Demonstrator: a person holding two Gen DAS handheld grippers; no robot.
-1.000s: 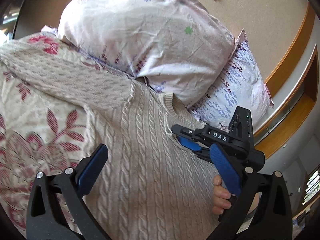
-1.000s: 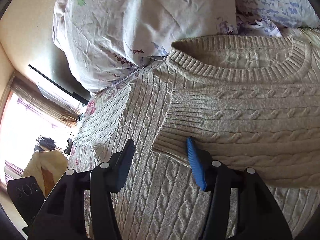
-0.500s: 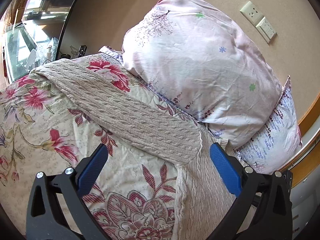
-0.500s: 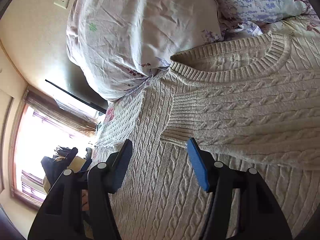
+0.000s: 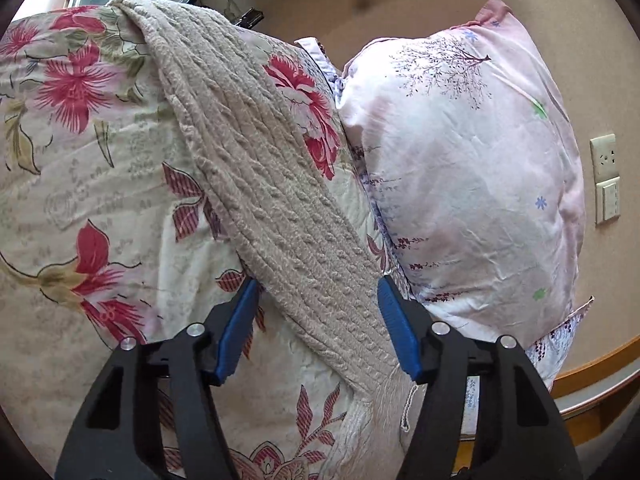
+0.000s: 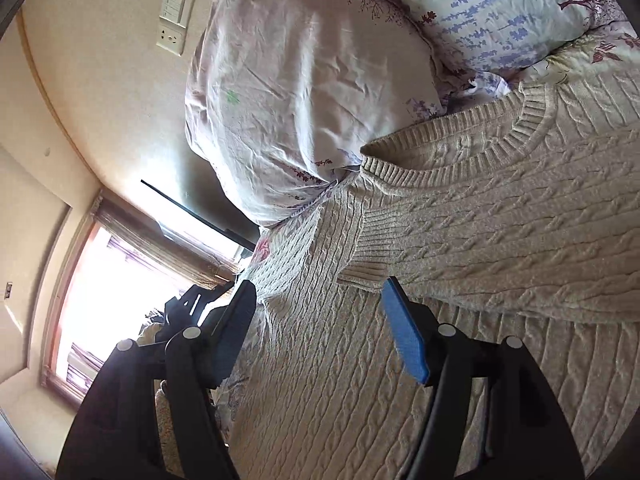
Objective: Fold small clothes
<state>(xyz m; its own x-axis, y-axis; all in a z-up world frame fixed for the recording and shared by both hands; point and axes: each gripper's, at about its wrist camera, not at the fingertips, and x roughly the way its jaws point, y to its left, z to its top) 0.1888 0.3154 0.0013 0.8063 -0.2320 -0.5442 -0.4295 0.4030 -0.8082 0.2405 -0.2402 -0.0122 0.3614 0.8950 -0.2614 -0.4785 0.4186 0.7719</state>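
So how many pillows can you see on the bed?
2. A big pale pink pillow leans on the wall; a second one with purple flowers sits beside it, partly behind. More may be hidden.

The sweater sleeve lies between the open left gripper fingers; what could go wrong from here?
1. The sleeve is wide; the left gripper may pinch only its edge, or the bedspread beneath as well.
2. One sleeve already lies folded across the chest, its cuff near the open right gripper; pulling the sweater could undo that fold.
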